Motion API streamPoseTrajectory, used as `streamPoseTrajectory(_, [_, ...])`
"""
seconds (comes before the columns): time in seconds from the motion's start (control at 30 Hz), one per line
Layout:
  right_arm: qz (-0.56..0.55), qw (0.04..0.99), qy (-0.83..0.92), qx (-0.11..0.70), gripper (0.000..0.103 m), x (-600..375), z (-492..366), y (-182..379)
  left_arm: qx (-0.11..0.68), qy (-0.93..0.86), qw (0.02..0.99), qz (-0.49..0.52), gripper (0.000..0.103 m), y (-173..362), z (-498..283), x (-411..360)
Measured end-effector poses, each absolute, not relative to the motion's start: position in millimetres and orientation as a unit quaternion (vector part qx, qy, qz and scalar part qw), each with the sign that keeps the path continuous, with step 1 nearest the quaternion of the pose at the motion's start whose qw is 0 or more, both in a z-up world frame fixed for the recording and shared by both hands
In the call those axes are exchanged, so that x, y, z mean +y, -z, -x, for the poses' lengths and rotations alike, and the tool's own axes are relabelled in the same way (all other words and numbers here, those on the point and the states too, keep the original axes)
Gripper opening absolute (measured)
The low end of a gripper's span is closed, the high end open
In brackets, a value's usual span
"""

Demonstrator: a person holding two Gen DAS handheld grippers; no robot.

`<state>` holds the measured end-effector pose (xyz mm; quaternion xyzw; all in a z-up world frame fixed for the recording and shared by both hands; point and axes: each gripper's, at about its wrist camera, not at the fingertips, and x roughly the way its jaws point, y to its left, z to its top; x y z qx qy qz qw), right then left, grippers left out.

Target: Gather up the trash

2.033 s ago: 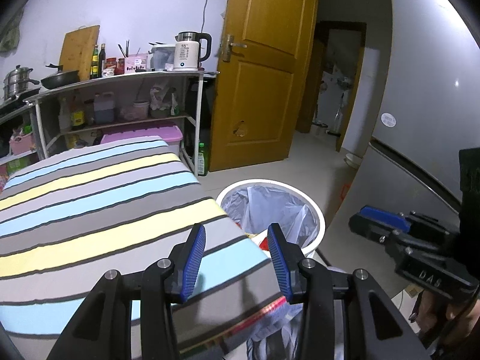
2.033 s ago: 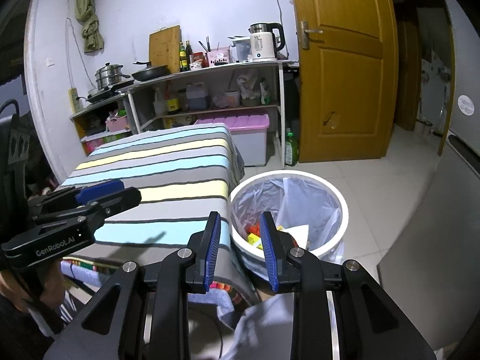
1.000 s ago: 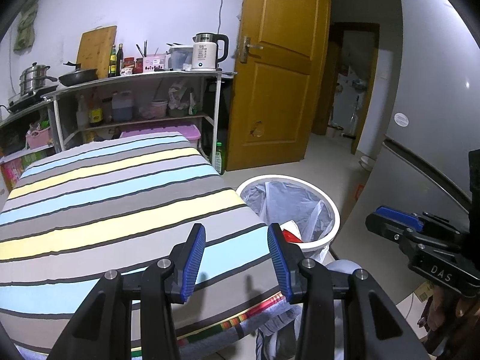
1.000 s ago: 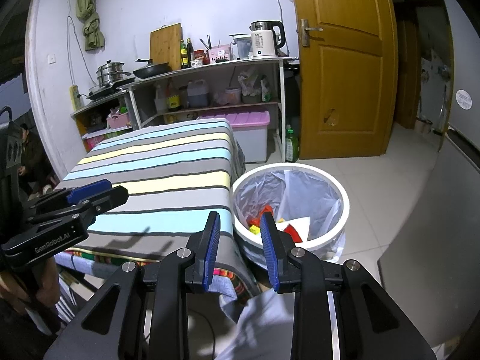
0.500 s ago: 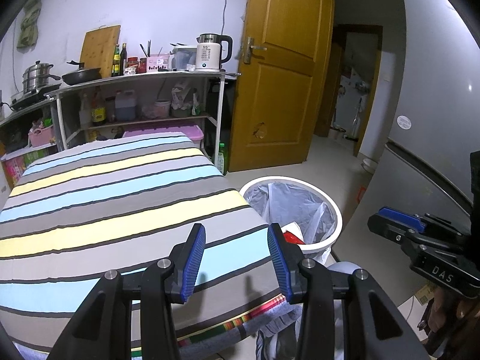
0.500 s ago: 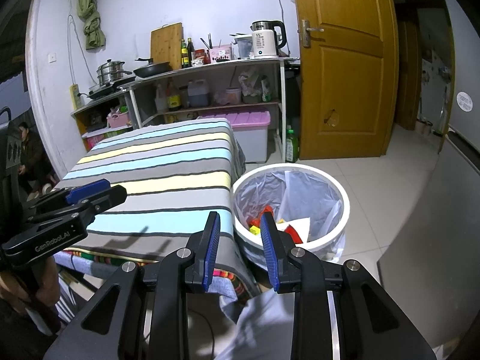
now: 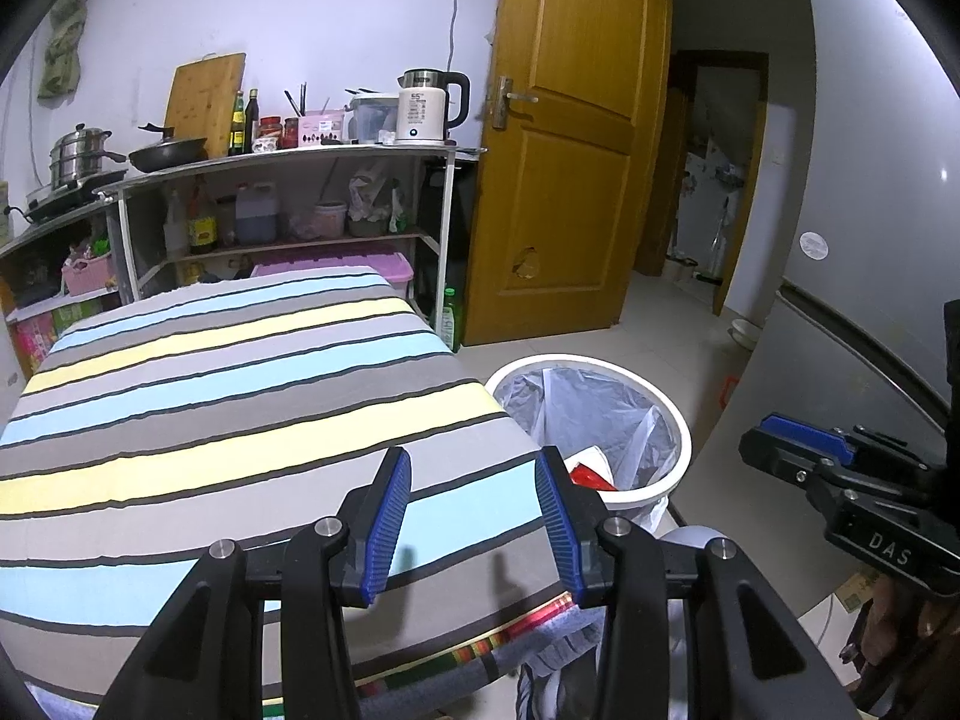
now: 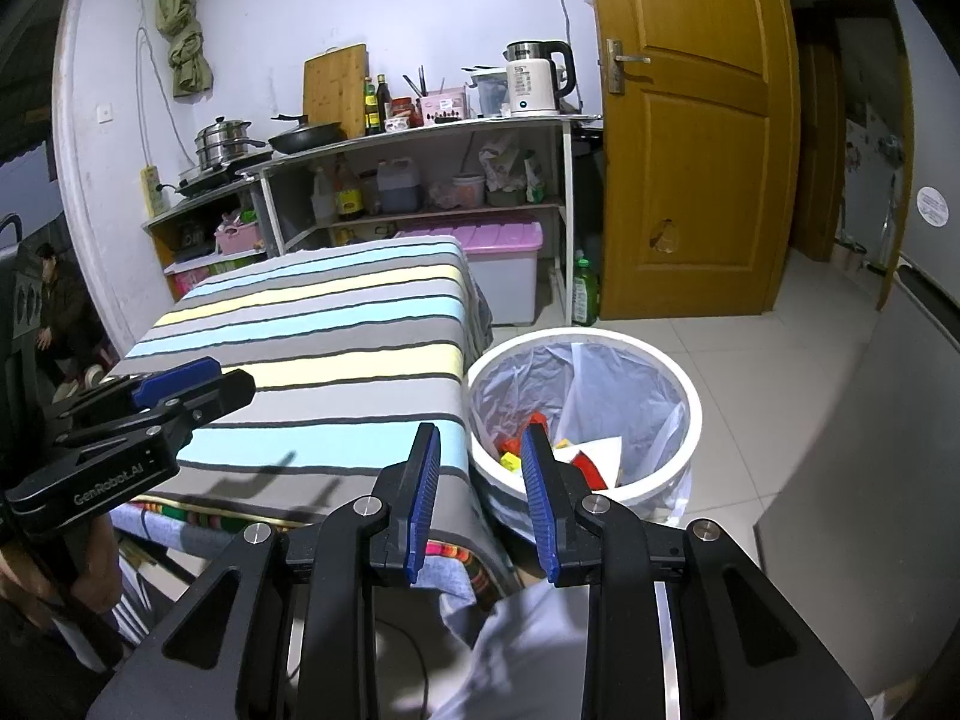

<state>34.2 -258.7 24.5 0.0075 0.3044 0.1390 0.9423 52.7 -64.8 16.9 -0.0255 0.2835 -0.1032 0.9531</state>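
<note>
We hold our left claw [image 7: 474, 516] and right claw [image 8: 480, 498] parted and empty; red and yellow trash [image 8: 591, 468] already lies in the white lined bin [image 8: 690, 402], the striped desk [image 7: 210, 396] showing none.

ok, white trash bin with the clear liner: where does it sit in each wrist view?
Left wrist: the trash bin is right of centre, past the striped table's corner, above the left gripper's right finger.
Right wrist: bin sits centre-right on the floor, right behind the right gripper, trash visible inside.
Shared landmark: the wooden door behind the bin.
</note>
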Motion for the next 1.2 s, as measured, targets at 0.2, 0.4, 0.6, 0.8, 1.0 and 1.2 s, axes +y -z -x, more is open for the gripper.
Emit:
streamPoseTrajectory(0.2, [-0.008, 0.942, -0.139, 0.304, 0.029, -258.3, -33.9, -24.9, 0.283, 0.102, 0.954, 0.021, 0.043, -16.7, -52.5, -64.2])
streamPoseTrajectory(0.4, [-0.007, 0.942, -0.139, 0.305, 0.029, -258.1, -34.2, -24.5, 0.282, 0.102, 0.954, 0.021, 0.043, -16.7, -52.5, -64.1])
streamPoseTrajectory(0.6, [-0.005, 0.942, -0.142, 0.305, 0.029, -257.3, -36.9, -23.3, 0.284, 0.099, 0.954, 0.020, 0.043, -16.2, -53.0, -64.1])
streamPoseTrajectory(0.8, [-0.003, 0.941, -0.144, 0.305, 0.029, -257.5, -38.1, -22.4, 0.280, 0.096, 0.955, 0.017, 0.043, -17.5, -51.4, -63.0])
streamPoseTrajectory(1.0, [-0.002, 0.941, -0.147, 0.305, 0.029, -257.5, -38.3, -22.8, 0.280, 0.095, 0.955, 0.016, 0.043, -17.8, -51.0, -62.8])
streamPoseTrajectory(1.2, [-0.002, 0.941, -0.147, 0.306, 0.029, -257.3, -38.2, -22.8, 0.279, 0.093, 0.956, 0.014, 0.043, -17.8, -50.3, -62.8])
